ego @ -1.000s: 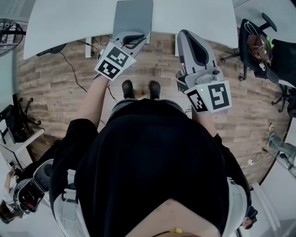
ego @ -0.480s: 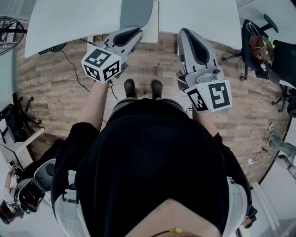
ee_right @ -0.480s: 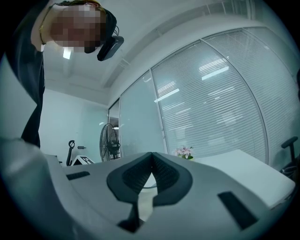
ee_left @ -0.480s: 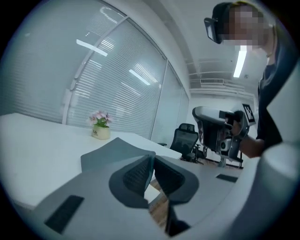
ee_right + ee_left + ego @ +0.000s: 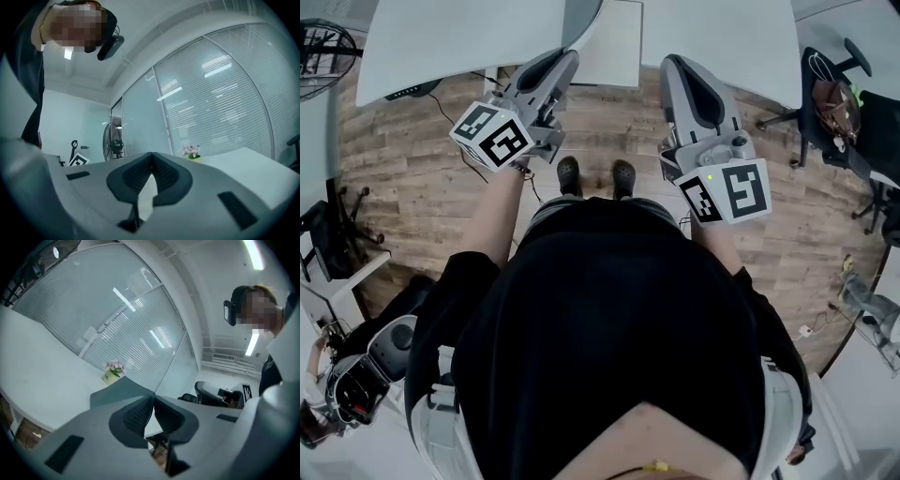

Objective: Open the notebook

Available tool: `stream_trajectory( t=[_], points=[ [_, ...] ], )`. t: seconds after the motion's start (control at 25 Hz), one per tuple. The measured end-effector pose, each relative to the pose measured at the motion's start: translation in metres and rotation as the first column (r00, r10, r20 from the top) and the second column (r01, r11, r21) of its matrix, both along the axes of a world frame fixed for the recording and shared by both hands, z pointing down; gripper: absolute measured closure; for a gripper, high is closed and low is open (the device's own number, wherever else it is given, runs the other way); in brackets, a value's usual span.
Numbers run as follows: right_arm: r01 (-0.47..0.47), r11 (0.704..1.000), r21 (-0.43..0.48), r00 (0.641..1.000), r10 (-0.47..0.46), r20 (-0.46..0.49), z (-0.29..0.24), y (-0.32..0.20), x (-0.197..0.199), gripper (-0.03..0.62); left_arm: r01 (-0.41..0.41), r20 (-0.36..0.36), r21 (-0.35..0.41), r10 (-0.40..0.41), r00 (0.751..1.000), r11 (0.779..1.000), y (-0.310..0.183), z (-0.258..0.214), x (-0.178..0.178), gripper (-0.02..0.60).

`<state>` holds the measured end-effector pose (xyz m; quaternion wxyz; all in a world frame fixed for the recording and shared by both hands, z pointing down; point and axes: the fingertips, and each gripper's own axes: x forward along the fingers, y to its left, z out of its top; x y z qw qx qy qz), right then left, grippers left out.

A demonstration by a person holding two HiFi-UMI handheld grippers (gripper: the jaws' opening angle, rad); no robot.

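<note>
The notebook lies at the near edge of the white table point(image 5: 441, 47). Its grey cover point(image 5: 581, 17) is lifted off a white inner page point(image 5: 617, 52). My left gripper point(image 5: 572, 54) is shut on the cover's near edge, and its marker cube is rolled to the left. In the left gripper view the grey cover point(image 5: 119, 392) rises behind the closed left gripper point(image 5: 153, 398). My right gripper point(image 5: 672, 67) hovers by the table edge to the right of the notebook. In its own view the right gripper point(image 5: 151, 155) is shut with nothing between the pads.
A small flower pot point(image 5: 113, 371) stands far back on the table. Office chairs point(image 5: 830, 94) stand at the right and a fan point(image 5: 319, 56) at the far left. Cables run over the wooden floor point(image 5: 412, 187) under the table.
The left gripper has risen and rolled, swinging the grey cover up and leftwards off the notebook and baring the white page. The right gripper has stayed shut beside the notebook.
</note>
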<state>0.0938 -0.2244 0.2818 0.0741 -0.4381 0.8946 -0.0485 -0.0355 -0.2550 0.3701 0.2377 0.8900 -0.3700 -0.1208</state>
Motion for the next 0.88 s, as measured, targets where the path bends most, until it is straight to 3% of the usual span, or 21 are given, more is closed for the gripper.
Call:
stream_trajectory(
  t=[0.36,0.88],
  points=[
    [0.019,1.000,0.003,1.000,-0.019,-0.013,-0.002,-0.005,-0.037,0.589,0.097,-0.104,-0.039,-0.100,0.990,0.995,0.003,0.000,-0.048,0.538],
    [0.040,0.999,0.002,0.999,-0.040,-0.026,-0.001,-0.001,-0.063,0.589,0.162,-0.120,-0.057,-0.168,0.978,0.985,0.007,0.008,-0.088,0.540]
  ],
)
